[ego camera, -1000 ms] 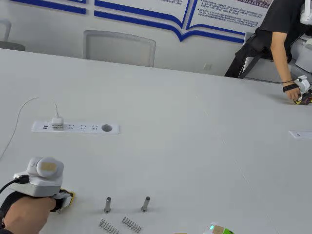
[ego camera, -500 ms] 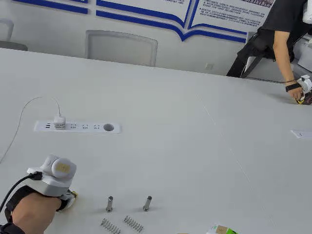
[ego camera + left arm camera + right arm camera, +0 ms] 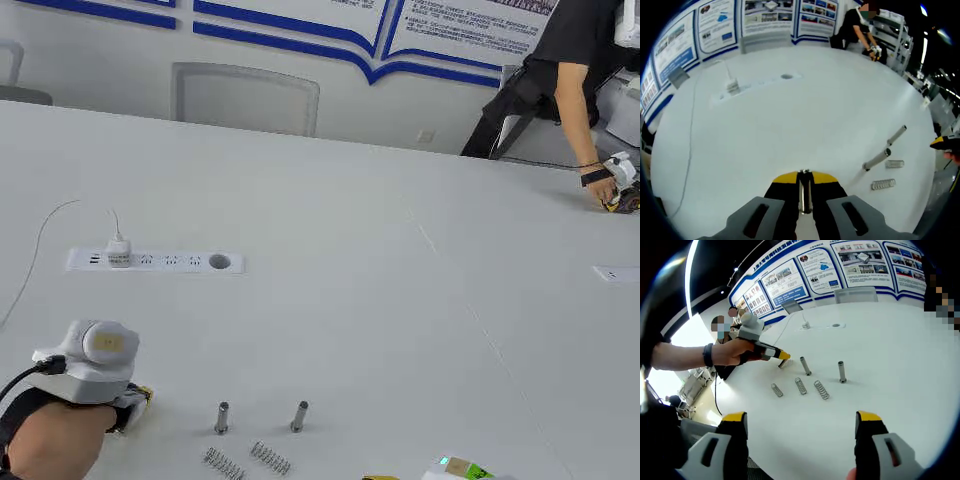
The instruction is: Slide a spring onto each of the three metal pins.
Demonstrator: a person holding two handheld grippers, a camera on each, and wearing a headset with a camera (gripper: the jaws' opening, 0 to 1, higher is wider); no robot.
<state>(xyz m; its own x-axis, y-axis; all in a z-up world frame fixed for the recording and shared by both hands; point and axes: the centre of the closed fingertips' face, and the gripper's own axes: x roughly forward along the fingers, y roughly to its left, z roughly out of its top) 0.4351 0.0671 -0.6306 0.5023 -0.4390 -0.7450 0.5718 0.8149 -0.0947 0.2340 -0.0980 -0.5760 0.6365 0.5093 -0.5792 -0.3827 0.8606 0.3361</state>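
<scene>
Two metal pins [image 3: 221, 417] [image 3: 299, 416] stand upright near the table's front edge, with springs [image 3: 222, 463] [image 3: 270, 458] lying just in front of them. In the right gripper view three springs [image 3: 776, 389] [image 3: 800, 385] [image 3: 821, 389] lie in a row before the pins [image 3: 804, 365] [image 3: 841, 371]. My left gripper [image 3: 135, 398] is low over the table, left of the pins, and shut on a third metal pin [image 3: 805, 192] whose end [image 3: 782, 363] sits at the table surface. My right gripper [image 3: 801, 417] stands open in front of the springs with nothing between its jaws.
A white power strip [image 3: 155, 262] with a plugged charger and a trailing cable lies further back on the left. A grey chair [image 3: 245, 98] stands behind the table. A person [image 3: 585, 80] works at the far right corner, and a small label [image 3: 612, 274] lies near the right edge.
My left gripper swayed slightly toward the pins and back, still shut on its pin. The standing pins and the springs have not moved.
</scene>
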